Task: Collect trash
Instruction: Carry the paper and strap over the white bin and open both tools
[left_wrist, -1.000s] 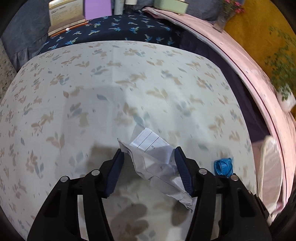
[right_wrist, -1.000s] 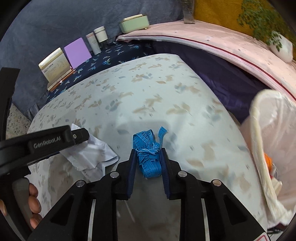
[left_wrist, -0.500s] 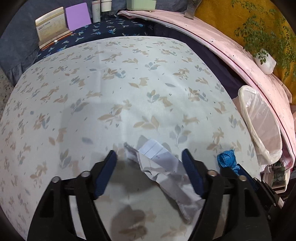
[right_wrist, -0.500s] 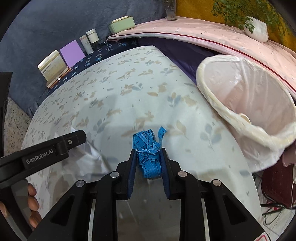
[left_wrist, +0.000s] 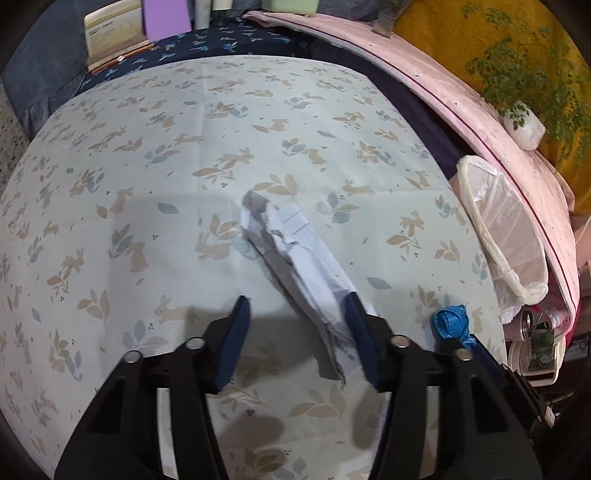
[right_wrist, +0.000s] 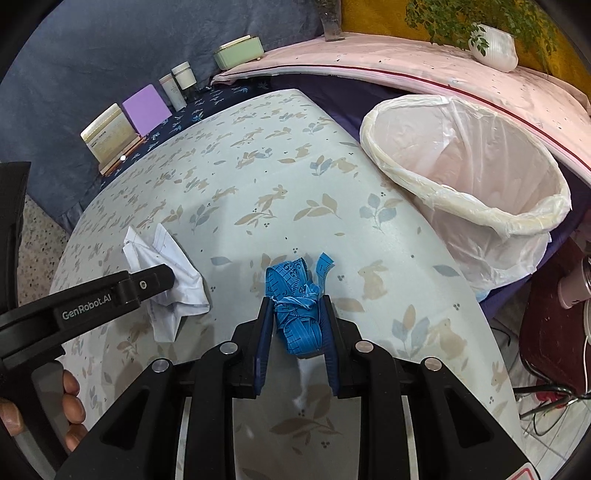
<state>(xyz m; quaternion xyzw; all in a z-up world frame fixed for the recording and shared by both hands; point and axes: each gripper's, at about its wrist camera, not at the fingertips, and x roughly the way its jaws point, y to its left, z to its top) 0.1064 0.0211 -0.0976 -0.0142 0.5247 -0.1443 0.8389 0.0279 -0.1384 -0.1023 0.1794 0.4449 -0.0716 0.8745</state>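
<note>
My right gripper (right_wrist: 295, 304) is shut on a bunched blue measuring tape (right_wrist: 297, 314) and holds it above the floral tablecloth, left of the bin. The tape also shows in the left wrist view (left_wrist: 451, 324). My left gripper (left_wrist: 297, 312) is open. A crumpled white paper (left_wrist: 299, 266) lies on the cloth between its jaws, against the right one. The paper also shows in the right wrist view (right_wrist: 170, 280), partly behind the left gripper (right_wrist: 159, 278). A bin lined with a pale plastic bag (right_wrist: 469, 166) stands at the table's right edge; it also shows in the left wrist view (left_wrist: 498, 236).
At the table's far end stand a card box (right_wrist: 107, 142), a purple card (right_wrist: 146, 109), two small jars (right_wrist: 179, 85) and a green case (right_wrist: 240, 51). A potted plant (right_wrist: 491, 44) sits on the pink ledge. Cables and a dark red object (right_wrist: 546, 332) lie at the right.
Both grippers have lifted and turned right, toward the bin, which now shows fully. The right stays shut on the tape. The paper now lies farther ahead of the still-open left jaws.
</note>
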